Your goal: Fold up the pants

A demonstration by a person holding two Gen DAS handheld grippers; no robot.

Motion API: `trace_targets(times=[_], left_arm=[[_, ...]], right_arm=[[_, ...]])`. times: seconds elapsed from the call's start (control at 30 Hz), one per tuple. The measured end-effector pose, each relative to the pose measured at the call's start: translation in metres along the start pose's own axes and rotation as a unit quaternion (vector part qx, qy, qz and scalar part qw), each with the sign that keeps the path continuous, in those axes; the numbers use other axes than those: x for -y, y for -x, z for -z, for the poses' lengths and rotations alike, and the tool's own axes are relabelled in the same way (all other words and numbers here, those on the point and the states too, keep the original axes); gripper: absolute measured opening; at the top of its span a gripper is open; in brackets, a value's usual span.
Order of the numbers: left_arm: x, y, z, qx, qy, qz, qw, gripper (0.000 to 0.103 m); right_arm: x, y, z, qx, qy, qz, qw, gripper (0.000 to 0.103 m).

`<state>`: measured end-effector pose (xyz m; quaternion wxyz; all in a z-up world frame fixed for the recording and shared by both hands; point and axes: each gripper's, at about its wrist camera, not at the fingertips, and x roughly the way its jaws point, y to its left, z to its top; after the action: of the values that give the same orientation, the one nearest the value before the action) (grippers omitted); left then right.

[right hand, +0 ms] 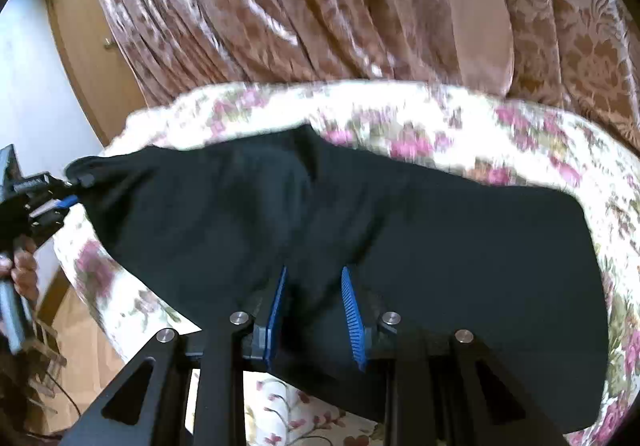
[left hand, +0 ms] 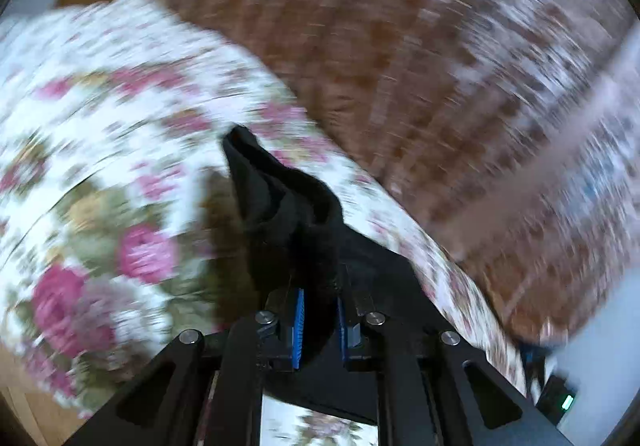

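At the far left of the right wrist view, the left gripper (right hand: 76, 188) is clamped on a bunched end of the black pants (right hand: 360, 226), with the person's hand (right hand: 24, 270) below it on the handle. The left wrist view confirms this: dark cloth is pinched between the blue pads (left hand: 299, 326) and rises in a peak ahead of them; that view is heavily blurred. From this held end the pants run rightward across the floral bedspread (right hand: 460, 126), their long axis lying left to right across the bed, ending in a squared edge at the far right. The cloth near the left grip looks drawn taut and lifted; the rest appears to lie on the cover. The right gripper (right hand: 316, 278) sits at about the middle of the garment's near edge, its fingers standing moderately apart with black fabric between and beneath them; whether they have any cloth pinched cannot be told, though the gap suggests not. A patterned brown curtain (right hand: 320, 6) hangs behind the bed. Judgement: the fold turns on the long axis. The left gripper has one end; the free end lies to the right, nearer the right gripper, which would need to shift rightward along the edge.
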<state>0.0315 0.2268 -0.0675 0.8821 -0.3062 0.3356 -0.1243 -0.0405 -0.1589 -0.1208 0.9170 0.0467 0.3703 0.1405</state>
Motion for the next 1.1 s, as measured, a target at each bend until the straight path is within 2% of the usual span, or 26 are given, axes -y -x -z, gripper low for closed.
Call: trace_targets(times=[0.1,0.2,0.3,0.43,0.6,0.7,0.77,0.83,0.87,0.9,0.97,1.03,1.07,1.1], left_arm=[[0.039,-0.008,0.006,-0.017,-0.068,0.028,0.9972,0.012],[0.068,-0.017,0.018,-0.035,-0.122,0.04,0.9911,0.012],[0.088,-0.027,0.031,-0.052,-0.162,0.043,0.9845,0.012],[0.11,-0.034,0.05,-0.066,-0.217,0.044,0.973,0.012],[0.129,-0.038,0.073,-0.085,-0.267,0.054,0.9584,0.012],[0.135,-0.038,0.083,-0.091,-0.285,0.063,0.952,0.012],[0.138,-0.038,0.088,-0.096,-0.292,0.069,0.949,0.012],[0.142,-0.038,0.092,-0.098,-0.304,0.067,0.9452,0.012],[0.143,-0.039,0.093,-0.098,-0.308,0.064,0.9441,0.013],[0.144,-0.039,0.094,-0.098,-0.314,0.063,0.9423,0.013],[0.139,-0.034,0.091,-0.106,-0.303,0.079,0.9438,0.019],[0.126,-0.024,0.08,-0.13,-0.256,0.133,0.9485,0.031],[0.114,-0.014,0.072,-0.126,-0.225,0.157,0.9533,0.033],[0.105,-0.006,0.066,-0.118,-0.206,0.165,0.9575,0.037]], right_arm=[[-0.001,0.013,-0.015,0.008,-0.013,-0.068,0.998,0.033],[-0.006,0.017,-0.031,0.0,-0.028,-0.158,0.987,0.037],[-0.015,0.015,-0.046,-0.011,-0.041,-0.233,0.971,0.055],[-0.024,-0.002,-0.063,-0.044,-0.084,-0.323,0.942,0.06],[-0.023,-0.03,-0.08,-0.062,-0.123,-0.326,0.935,0.064],[-0.023,-0.05,-0.088,-0.083,-0.123,-0.287,0.946,0.066],[-0.023,-0.064,-0.089,-0.108,-0.123,-0.285,0.944,0.063],[-0.023,-0.073,-0.09,-0.117,-0.12,-0.281,0.945,0.038],[-0.025,-0.076,-0.09,-0.125,-0.11,-0.275,0.947,0.034],[-0.025,-0.078,-0.09,-0.126,-0.105,-0.266,0.95,0.024],[-0.023,-0.078,-0.087,-0.129,-0.107,-0.267,0.949,0.018],[-0.02,-0.077,-0.087,-0.126,-0.108,-0.265,0.95,0.016],[-0.017,-0.076,-0.087,-0.125,-0.114,-0.268,0.948,0.016],[-0.013,-0.073,-0.088,-0.121,-0.122,-0.275,0.946,0.016]])
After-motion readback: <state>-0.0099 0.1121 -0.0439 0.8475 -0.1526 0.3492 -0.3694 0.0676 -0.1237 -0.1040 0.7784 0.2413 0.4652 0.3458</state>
